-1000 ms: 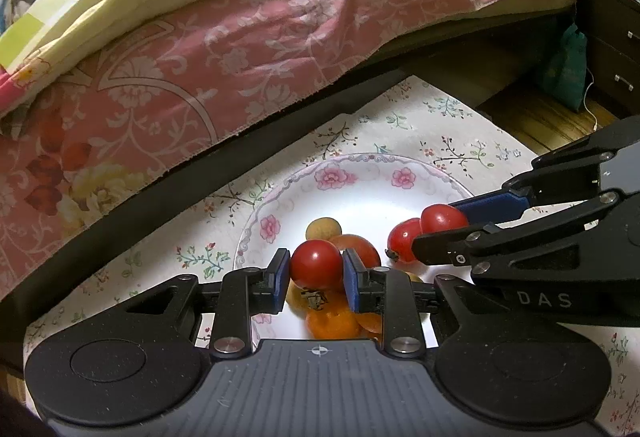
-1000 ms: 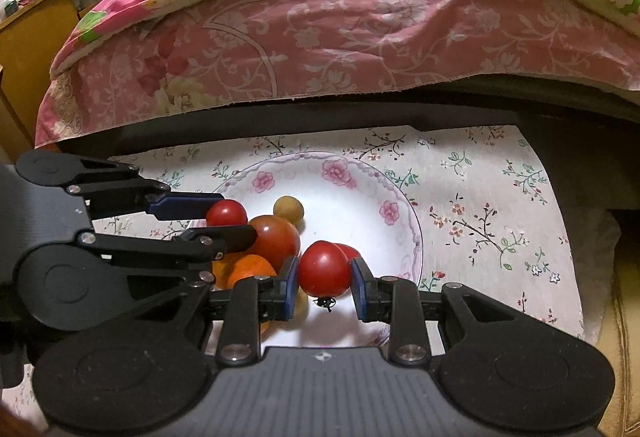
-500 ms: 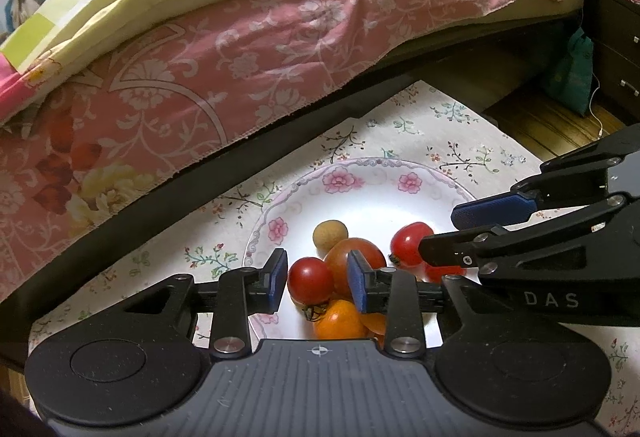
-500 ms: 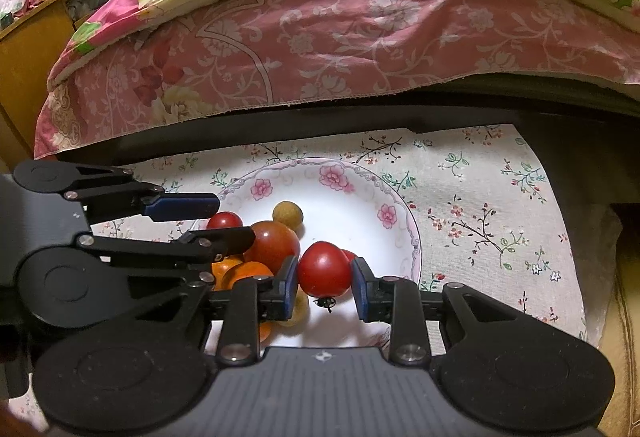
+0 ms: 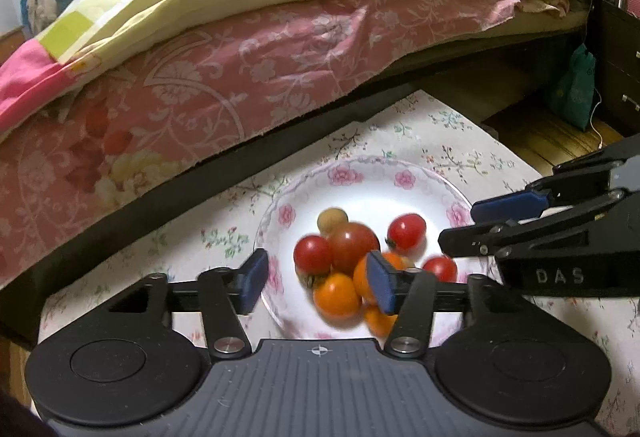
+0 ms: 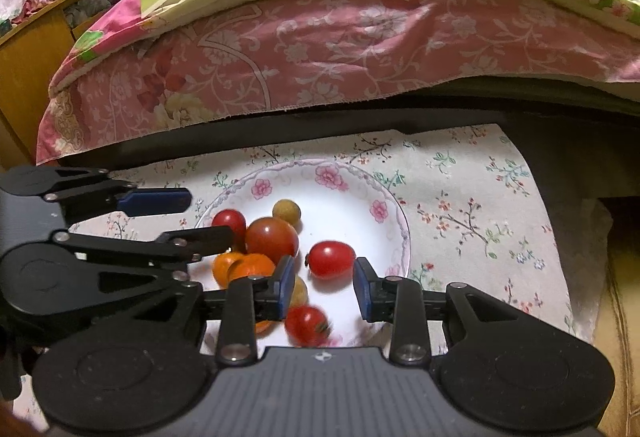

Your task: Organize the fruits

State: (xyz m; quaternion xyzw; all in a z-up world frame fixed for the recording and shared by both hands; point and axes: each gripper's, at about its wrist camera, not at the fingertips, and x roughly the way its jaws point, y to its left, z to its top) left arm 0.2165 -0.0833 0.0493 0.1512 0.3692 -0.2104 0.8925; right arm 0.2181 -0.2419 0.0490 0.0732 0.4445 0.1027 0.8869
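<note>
A white plate with a pink flower rim (image 5: 360,173) (image 6: 360,181) holds several red and orange tomatoes and a small tan fruit (image 5: 332,219) (image 6: 286,210). My left gripper (image 5: 316,281) is open and empty above the plate's near left side; a small red tomato (image 5: 312,255) lies below it beside a larger red one (image 5: 354,247). My right gripper (image 6: 323,281) is open and empty; a red tomato (image 6: 331,259) lies on the plate just beyond its fingers and another (image 6: 307,325), blurred, lies below them.
The plate stands on a floral cloth (image 6: 472,197) on a low dark surface. A bed with a pink sheet (image 5: 240,69) and a yellow quilt rises just behind. A wooden floor and a dark cabinet (image 5: 616,49) lie to the right.
Both grippers have opened and let their red tomatoes go onto the plate. Both have drawn back and up from the plate.
</note>
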